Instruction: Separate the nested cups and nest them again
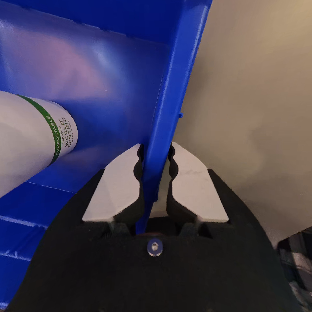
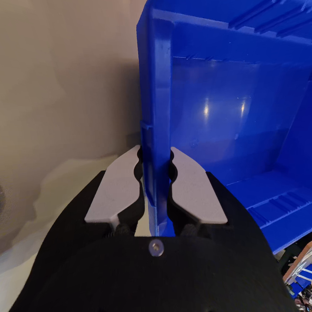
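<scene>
A white paper cup (image 1: 33, 135) with a green band lies on its side inside a blue plastic bin (image 1: 118, 76), at the left of the left wrist view. My left gripper (image 1: 156, 146) is shut on the bin's right side rim (image 1: 177, 84), one pad inside the wall and one outside. My right gripper (image 2: 155, 149) is shut on the bin's opposite side rim (image 2: 157, 84), with the bin's inside (image 2: 228, 118) to its right. No cup shows in the right wrist view. I cannot tell whether the cup is a single one or a nested stack.
A plain beige surface (image 1: 253, 84) lies beyond the bin and also shows in the right wrist view (image 2: 59, 84). Blurred clutter with more blue pieces (image 2: 300, 278) sits at the lower right. A dark blurred object (image 1: 297, 253) sits at the lower right of the left wrist view. Tip to tip, the grippers are about 50 cm apart.
</scene>
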### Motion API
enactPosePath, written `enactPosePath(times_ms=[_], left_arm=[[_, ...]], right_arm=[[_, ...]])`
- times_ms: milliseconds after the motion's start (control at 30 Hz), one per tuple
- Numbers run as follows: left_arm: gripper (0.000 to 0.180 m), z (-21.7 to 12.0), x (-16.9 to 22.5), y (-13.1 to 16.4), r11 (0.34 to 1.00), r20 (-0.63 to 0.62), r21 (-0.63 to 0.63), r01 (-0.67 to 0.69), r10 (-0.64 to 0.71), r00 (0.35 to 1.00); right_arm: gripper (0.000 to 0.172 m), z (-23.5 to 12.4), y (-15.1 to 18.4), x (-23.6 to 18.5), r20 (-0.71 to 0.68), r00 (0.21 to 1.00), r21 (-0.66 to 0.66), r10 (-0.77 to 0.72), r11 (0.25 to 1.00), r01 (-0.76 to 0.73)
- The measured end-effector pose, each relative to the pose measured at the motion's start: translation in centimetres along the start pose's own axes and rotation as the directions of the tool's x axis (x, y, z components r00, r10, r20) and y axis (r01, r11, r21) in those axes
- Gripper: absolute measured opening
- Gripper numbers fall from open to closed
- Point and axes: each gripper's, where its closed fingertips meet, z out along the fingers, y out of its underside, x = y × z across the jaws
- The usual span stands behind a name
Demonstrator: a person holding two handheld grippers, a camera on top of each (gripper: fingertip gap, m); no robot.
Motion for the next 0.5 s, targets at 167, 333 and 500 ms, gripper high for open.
enactPosePath(times_ms=[167, 333, 500], left_arm=[[0.028, 0.0, -2.2, 0.8, 0.995, -0.044, 0.003, -0.098, 0.098, 0.994], [0.028, -0.2, -4.5, 1.8, 0.976, -0.084, 0.013, -0.218, 0.218, 0.972], [0.028, -0.2, -6.9, 2.3, 0.957, -0.096, 0.018, -0.289, 0.29, 0.952]], right_arm=[[0.028, 0.4, 1.4, 1.6, 0.009, 1.0, -0.006, 0.013, 1.0, -0.013], [0.028, 0.7, 2.3, 2.8, 0.018, 1.0, 0.0, 0.009, 1.0, -0.009], [0.028, 1.0, 2.8, 3.7, 0.022, 1.0, 0.012, 0.003, 1.0, -0.003]])
